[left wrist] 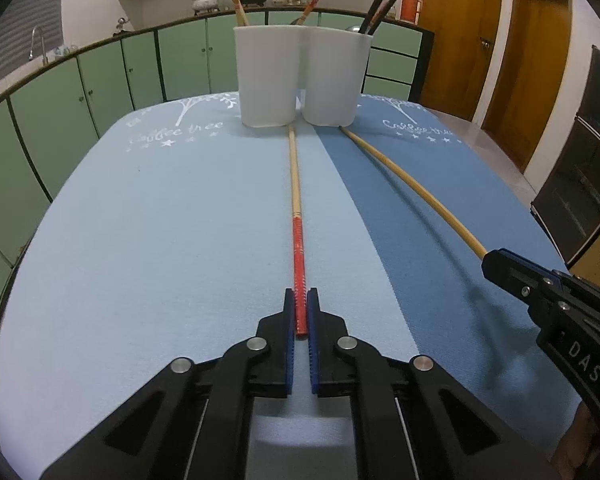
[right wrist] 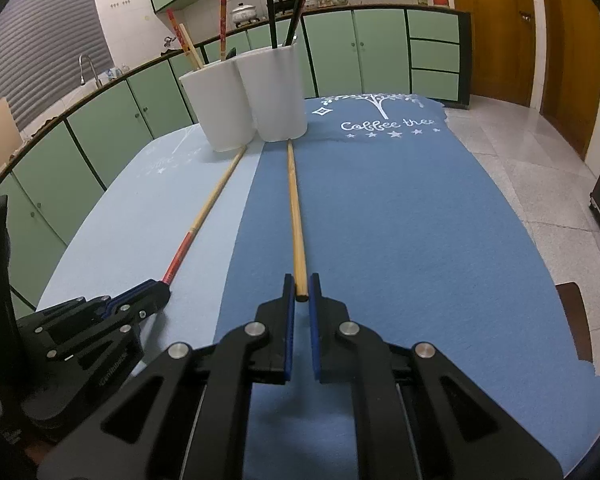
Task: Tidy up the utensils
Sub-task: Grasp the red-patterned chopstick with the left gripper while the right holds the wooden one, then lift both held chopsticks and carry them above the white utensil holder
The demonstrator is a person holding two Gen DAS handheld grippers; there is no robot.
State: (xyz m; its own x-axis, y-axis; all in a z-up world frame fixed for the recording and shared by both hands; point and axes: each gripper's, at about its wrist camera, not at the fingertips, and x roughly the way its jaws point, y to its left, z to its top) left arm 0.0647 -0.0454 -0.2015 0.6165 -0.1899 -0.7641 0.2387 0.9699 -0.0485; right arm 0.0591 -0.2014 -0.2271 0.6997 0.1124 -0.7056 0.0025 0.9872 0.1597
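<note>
blue pads of the left claw (left wrist: 301,312) are pinched shut on the red end of a red-handled chopstick (left wrist: 296,184) lying on the worktop (left wrist: 160,240), its tip touching the white holder (left wrist: 300,76). right claw (right wrist: 301,290) is likewise clamped on the near end of a plain bamboo chopstick (right wrist: 294,200) – both grasps look made. next, judging by the sticks already standing in the holder, each calls for a lift and a tilt upright, then a drop into a compartment.

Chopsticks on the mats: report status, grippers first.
Left gripper shut on red-handled chopstick. Right gripper shut on plain wooden chopstick. Both chopsticks flat on mats, tips at white holder. Nothing in the way.
</note>
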